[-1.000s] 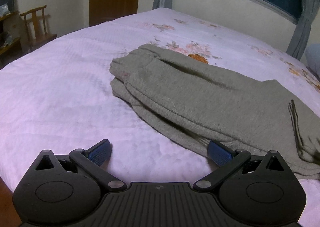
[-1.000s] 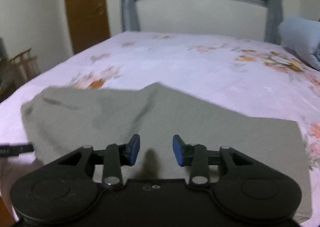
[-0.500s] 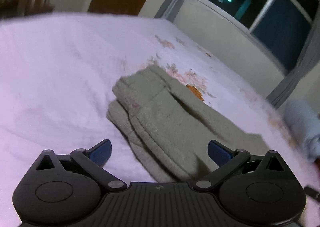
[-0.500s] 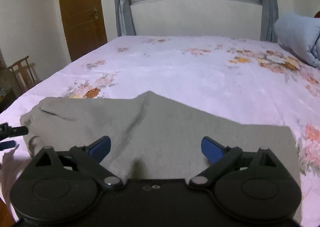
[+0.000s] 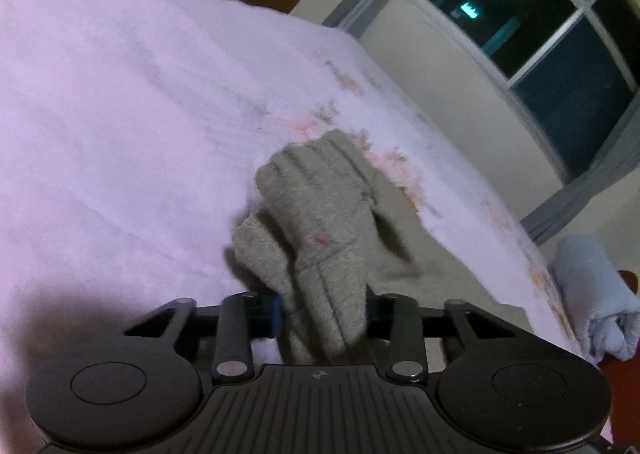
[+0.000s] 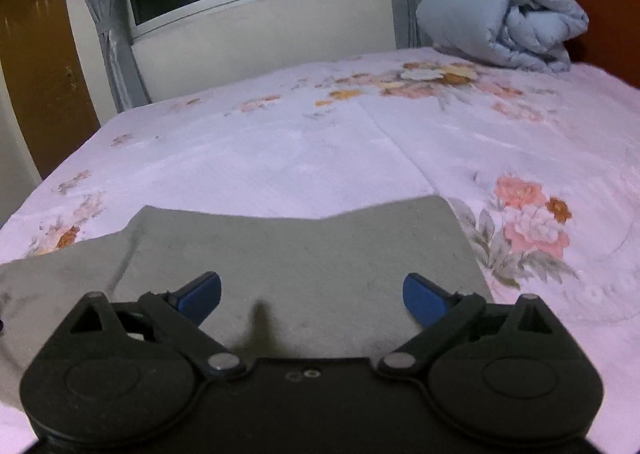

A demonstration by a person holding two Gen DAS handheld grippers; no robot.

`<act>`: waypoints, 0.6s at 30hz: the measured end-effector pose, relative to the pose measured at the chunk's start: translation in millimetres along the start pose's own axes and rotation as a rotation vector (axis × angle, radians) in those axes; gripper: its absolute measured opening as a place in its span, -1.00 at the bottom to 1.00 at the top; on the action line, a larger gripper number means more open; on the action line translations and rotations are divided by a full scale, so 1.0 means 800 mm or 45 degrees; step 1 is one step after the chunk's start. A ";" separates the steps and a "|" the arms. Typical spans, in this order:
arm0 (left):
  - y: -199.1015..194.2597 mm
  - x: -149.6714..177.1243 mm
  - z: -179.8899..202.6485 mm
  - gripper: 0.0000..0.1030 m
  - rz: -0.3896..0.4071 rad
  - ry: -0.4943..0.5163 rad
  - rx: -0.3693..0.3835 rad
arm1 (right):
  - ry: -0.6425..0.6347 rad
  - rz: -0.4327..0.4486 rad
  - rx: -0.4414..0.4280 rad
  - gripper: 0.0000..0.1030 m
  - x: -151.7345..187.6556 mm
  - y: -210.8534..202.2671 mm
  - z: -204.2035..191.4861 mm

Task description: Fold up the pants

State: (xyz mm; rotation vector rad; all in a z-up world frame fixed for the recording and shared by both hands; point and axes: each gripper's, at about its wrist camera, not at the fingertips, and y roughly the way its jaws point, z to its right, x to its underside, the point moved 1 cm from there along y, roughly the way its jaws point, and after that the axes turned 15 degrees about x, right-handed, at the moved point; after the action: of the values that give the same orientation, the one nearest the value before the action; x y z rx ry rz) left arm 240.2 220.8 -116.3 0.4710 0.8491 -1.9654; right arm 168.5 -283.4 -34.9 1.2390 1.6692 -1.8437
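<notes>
one pants (image 5: 320, 238) bunched in left tool (image 5: 322, 312), right tool (image 6: 312, 294) wide above them, one bed (image 6: 320, 157)

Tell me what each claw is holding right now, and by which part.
The left claw pinches the grey pants at their bunched end. The right claw is open over the pants, holding nothing.

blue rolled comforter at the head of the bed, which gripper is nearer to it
Right, as a judgement. The right gripper hovers open over the grey pants, the comforter ahead to its right. The left gripper, shut on the pants' far end, sees it small and off right.
</notes>
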 end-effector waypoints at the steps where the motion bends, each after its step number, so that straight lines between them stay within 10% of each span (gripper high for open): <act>1: -0.002 0.000 0.008 -0.40 0.007 0.041 -0.006 | -0.019 -0.006 -0.059 0.73 0.003 -0.001 -0.008; 7: -0.024 -0.021 0.048 -0.42 0.016 0.175 0.027 | -0.222 -0.020 -0.223 0.73 0.031 -0.015 -0.078; 14: -0.046 -0.040 0.096 -0.41 -0.014 0.357 0.038 | -0.664 0.077 -0.061 0.89 0.095 -0.017 -0.147; 18: -0.058 -0.042 0.132 -0.42 0.001 0.488 0.040 | -0.639 0.071 -0.045 0.88 0.087 -0.015 -0.149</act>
State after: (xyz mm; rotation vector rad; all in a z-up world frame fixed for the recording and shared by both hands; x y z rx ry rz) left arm 218.7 180.5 -5.5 0.8857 1.0535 -1.9189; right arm 164.2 -150.1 -72.7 0.7154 1.3659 -1.8817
